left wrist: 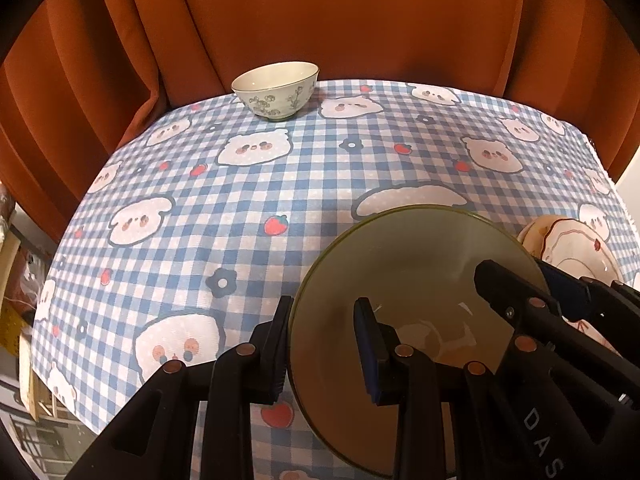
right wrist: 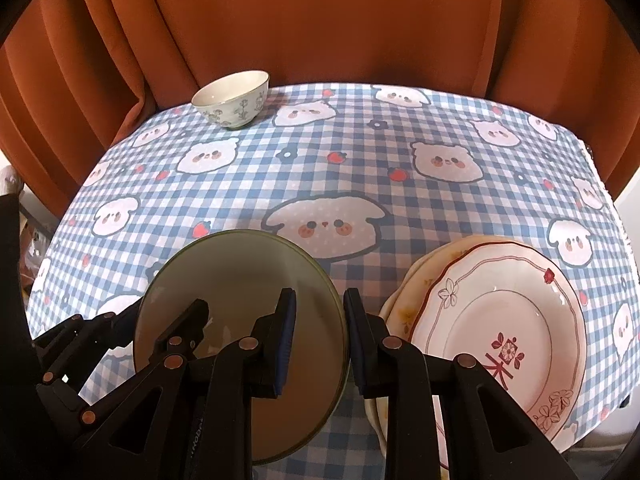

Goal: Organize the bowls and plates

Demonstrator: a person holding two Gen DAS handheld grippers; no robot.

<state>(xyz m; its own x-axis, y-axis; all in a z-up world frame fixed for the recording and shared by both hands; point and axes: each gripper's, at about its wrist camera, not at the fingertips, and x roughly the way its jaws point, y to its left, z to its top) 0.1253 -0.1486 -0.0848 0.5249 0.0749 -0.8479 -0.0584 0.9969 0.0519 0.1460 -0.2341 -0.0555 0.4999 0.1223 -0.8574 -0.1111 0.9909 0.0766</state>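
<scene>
While green plate (left wrist: 416,280) hangs clamped at both rims, stacking looks partly done.

Left wrist: left hand-held gripper (left wrist: 326,354) clamped on plate's left rim; bowl (left wrist: 276,90) well beyond plate at tabletop (left wrist: 280,184) far edge, still unsorted.

Right wrist: right hand-held gripper (right wrist: 320,344) clamped on plate's right rim; plate stack (right wrist: 500,328) just right of green plate, likely its destination.

The supporting surface is a table covered with a blue-and-white checked tablecloth (right wrist: 360,152) printed with bear faces, strawberries and flowers. A small floral bowl (right wrist: 232,100) stands upright at the far left edge. A stack of plates (right wrist: 500,320) lies at the near right; the top plate is white with red trim.
</scene>
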